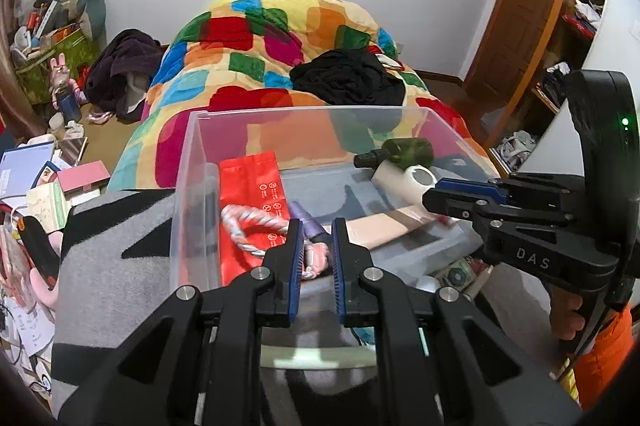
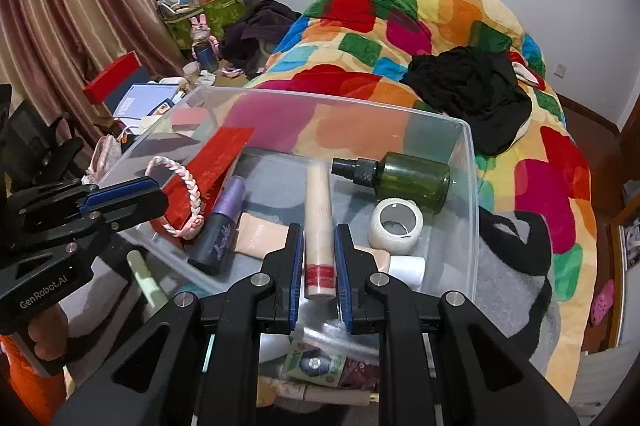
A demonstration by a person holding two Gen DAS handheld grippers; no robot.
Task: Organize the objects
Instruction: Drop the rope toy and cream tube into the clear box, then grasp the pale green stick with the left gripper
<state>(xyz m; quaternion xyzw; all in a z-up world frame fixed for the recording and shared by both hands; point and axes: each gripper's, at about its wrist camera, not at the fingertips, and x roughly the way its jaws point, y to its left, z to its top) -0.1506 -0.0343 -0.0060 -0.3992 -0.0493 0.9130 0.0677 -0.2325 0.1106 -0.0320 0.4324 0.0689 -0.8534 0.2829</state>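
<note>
A clear plastic bin (image 1: pixel 188 162) (image 2: pixel 468 154) sits on a grey blanket on the bed. Inside lie a red pouch (image 1: pixel 248 178) (image 2: pixel 216 162), a pink-white braided rope ring (image 1: pixel 252 226) (image 2: pixel 188 186), a purple-capped bottle (image 2: pixel 224 222), a green spray bottle (image 1: pixel 404 152) (image 2: pixel 412 178), a white tape roll (image 1: pixel 416 178) (image 2: pixel 394 226) and a beige tube (image 2: pixel 319 218). My left gripper (image 1: pixel 316 254) hovers over the bin's near edge, jaws slightly apart around the rope ring's knot. My right gripper (image 2: pixel 318 258) is shut on the beige tube, also seen in the left wrist view (image 1: pixel 384 226).
A multicoloured quilt (image 1: pixel 280 38) with black clothing (image 1: pixel 348 78) covers the bed behind the bin. Books, boxes and clutter (image 1: pixel 40 186) lie to the left. A wooden door and shelves (image 1: pixel 560 26) stand right. Small items lie under the bin's near edge (image 2: pixel 316 362).
</note>
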